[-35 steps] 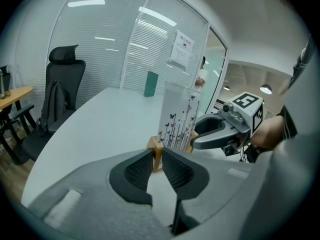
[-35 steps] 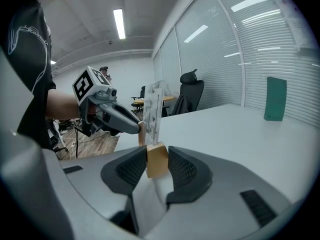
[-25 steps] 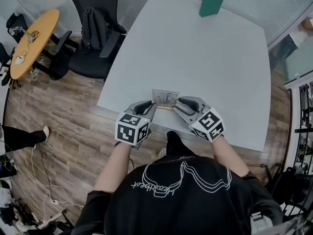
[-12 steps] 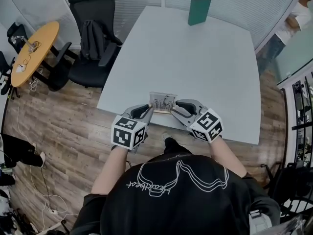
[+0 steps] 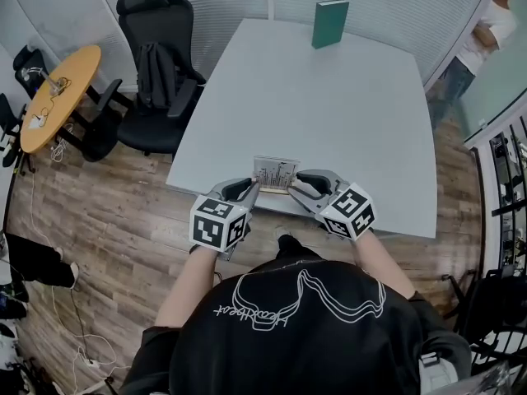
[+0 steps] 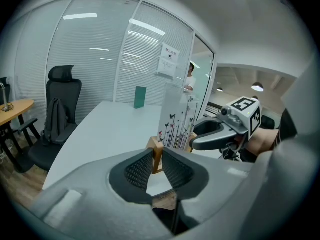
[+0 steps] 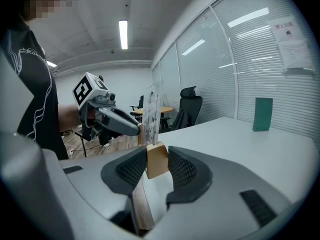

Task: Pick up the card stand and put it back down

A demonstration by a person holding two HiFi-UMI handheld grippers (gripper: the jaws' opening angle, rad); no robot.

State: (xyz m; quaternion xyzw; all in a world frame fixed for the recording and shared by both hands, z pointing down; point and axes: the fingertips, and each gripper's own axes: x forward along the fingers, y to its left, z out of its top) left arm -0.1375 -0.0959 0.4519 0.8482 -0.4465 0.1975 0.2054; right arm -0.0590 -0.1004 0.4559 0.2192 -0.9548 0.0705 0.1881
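The card stand (image 5: 276, 174) is a wooden bar holding a clear upright card printed with flowers and butterflies. It hangs just above the near edge of the white table (image 5: 329, 113), gripped at both ends. My left gripper (image 5: 247, 188) is shut on its left wooden end (image 6: 157, 153). My right gripper (image 5: 300, 184) is shut on the right wooden end (image 7: 157, 160). In the left gripper view the card (image 6: 176, 121) stands upright with the right gripper (image 6: 215, 134) beyond it. From the right gripper view I see the left gripper (image 7: 112, 120) at the far end.
A green book (image 5: 329, 23) stands upright at the table's far edge. A black office chair (image 5: 160, 64) sits at the table's left, with a round wooden table (image 5: 58, 93) further left. A person (image 5: 486, 39) stands at the top right, beyond the glass wall.
Both grippers have lifted the card stand slightly up and toward the table's near edge, most of it early on. The grip on both ends is unchanged.
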